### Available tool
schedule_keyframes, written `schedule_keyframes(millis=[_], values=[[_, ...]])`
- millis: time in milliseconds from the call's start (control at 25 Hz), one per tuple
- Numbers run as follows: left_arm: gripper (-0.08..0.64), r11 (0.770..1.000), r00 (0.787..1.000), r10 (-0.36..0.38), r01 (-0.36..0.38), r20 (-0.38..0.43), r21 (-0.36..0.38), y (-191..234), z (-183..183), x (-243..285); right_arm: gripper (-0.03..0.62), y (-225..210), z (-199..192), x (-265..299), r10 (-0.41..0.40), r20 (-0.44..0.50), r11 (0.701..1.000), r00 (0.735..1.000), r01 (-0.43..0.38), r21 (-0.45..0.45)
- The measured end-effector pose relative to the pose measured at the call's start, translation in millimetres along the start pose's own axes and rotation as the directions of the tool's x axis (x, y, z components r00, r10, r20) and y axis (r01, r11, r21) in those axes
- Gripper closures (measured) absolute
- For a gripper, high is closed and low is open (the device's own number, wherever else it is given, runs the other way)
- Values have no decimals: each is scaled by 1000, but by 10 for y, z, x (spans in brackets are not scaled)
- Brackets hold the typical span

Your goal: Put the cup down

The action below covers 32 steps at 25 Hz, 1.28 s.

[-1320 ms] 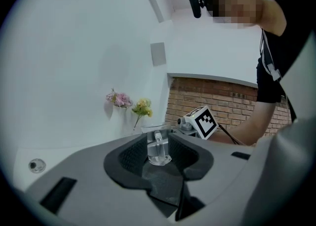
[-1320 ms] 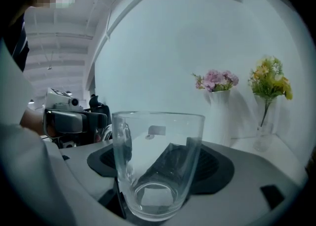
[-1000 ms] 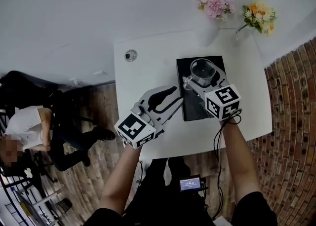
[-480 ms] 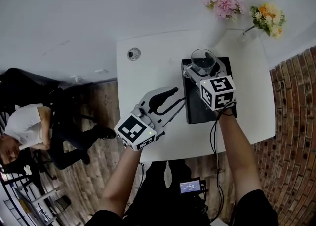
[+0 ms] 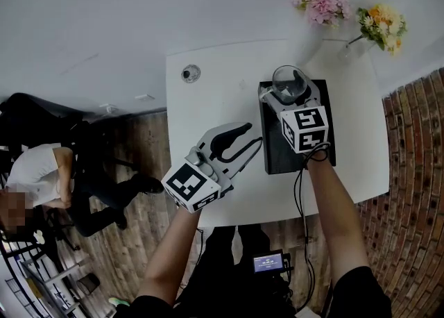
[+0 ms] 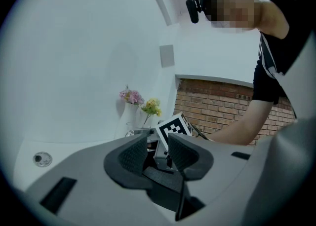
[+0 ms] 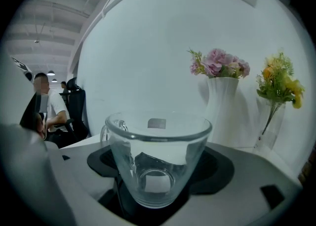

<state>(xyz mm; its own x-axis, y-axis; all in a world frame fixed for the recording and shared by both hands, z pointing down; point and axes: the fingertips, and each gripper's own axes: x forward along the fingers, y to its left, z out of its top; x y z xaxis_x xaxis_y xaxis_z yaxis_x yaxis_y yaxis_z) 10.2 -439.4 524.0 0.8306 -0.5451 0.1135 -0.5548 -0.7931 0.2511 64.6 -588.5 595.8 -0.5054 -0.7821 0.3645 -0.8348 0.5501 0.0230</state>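
Observation:
A clear glass cup (image 5: 288, 82) with a handle is clamped between the jaws of my right gripper (image 5: 289, 96), over the far end of a black mat (image 5: 300, 155) on the white table (image 5: 215, 101). In the right gripper view the cup (image 7: 158, 136) stands upright and empty, filling my right gripper (image 7: 160, 168); its handle points left. I cannot tell whether its base touches the mat. My left gripper (image 5: 248, 136) hovers left of the mat near the table's front. In its own view my left gripper (image 6: 159, 153) shows a narrow gap with nothing between the pads.
A small round metal object (image 5: 191, 73) lies at the table's far left. Two vases stand at the far right, with pink flowers (image 5: 320, 5) and yellow flowers (image 5: 381, 25). A brick wall (image 5: 416, 191) borders the right side. A person (image 5: 41, 178) sits on the left.
My right gripper has carried the cup away from me, from the middle of the black mat toward its far end. The left gripper has stayed where it was.

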Motion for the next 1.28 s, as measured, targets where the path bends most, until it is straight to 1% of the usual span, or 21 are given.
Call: schedule_keyframes(millis=[400, 1040, 1280], values=[[422, 1000, 1000, -12, 12, -4, -6, -50, -44, 25, 187, 27, -63, -56, -4, -2, 999, 1000, 4, -42], [422, 1000, 1000, -9, 9, -5, -4, -90, -75, -3, 187, 33, -40, -129, 0, -4, 999, 1000, -1, -38], [422, 1000, 1000, 10, -10, -4, -6, -48, -80, -15, 187, 52, -59, -250, 5, 3, 1000, 1000, -5, -31]])
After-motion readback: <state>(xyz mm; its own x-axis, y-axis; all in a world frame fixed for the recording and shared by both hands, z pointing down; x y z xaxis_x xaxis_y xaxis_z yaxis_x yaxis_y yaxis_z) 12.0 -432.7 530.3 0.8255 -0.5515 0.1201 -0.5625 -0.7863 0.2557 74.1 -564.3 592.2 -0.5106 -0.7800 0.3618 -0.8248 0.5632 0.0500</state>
